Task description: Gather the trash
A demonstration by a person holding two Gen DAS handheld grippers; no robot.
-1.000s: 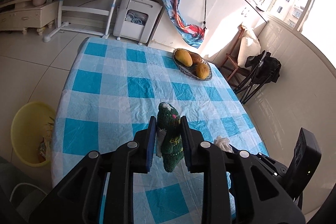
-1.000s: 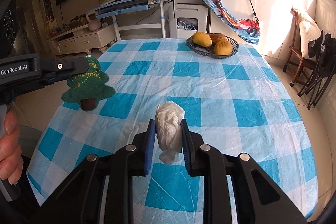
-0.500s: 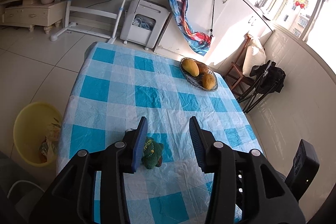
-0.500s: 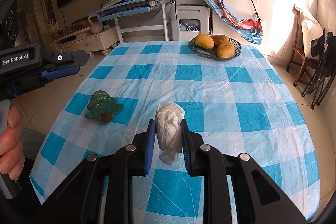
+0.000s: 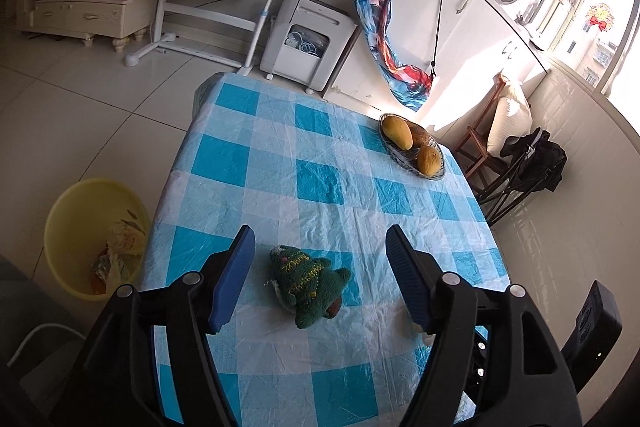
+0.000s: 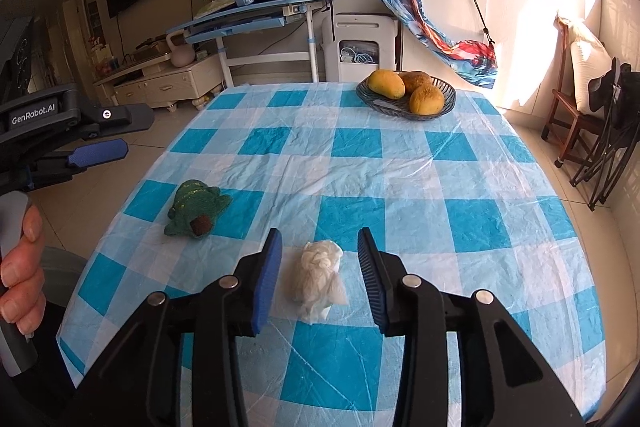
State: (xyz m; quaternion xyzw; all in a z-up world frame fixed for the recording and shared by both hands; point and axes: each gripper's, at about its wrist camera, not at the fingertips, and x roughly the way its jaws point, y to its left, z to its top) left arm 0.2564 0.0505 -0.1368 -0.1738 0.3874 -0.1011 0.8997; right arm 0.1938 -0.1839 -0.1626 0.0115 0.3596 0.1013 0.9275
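Tissue wad [image 6: 319,277] near the toy tree [image 6: 196,207] looks light, soft, crushable; pinch its middle. Both tongs [image 6: 318,269] [image 5: 320,277] just opened, spread, empty.

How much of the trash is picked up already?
Some trash already sits in the yellow bin on the floor. Nothing is in hand: both grippers have just been opening. The left hand-held gripper is open above the knitted green tree, and the right hand-held gripper is open around the crumpled tissue, which is left on the table.
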